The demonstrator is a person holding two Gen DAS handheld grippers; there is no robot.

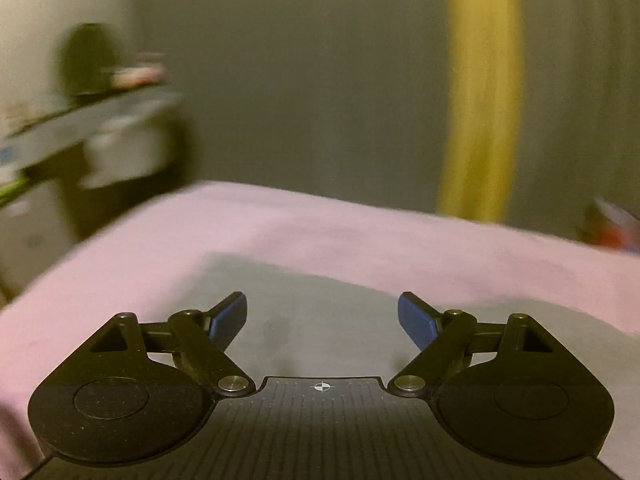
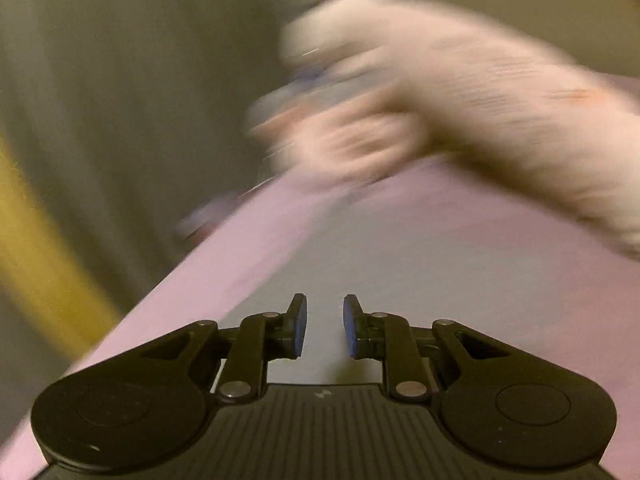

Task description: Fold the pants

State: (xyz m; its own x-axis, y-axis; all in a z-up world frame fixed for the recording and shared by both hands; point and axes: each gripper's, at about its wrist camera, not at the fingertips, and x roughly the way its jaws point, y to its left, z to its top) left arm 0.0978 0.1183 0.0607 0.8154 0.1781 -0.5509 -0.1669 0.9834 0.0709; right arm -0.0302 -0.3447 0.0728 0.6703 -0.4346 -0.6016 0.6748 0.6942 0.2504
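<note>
Both grippers, left [image 1: 322,316] and right [image 2: 325,326], gape above grey pants [image 1: 320,300].

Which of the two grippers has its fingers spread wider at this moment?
The left gripper: its blue-padded fingers splay far apart over the grey pants. The right gripper shows only a narrow gap, and neither holds anything.

A pink sheet [image 1: 320,224] covers the bed. Directly on the sheet lie flat grey pants [image 1: 320,312], their far edge well short of the sheet's far edge. In the right wrist view the pants [image 2: 384,248] run forward beside the sheet's [image 2: 256,256] left border.
</note>
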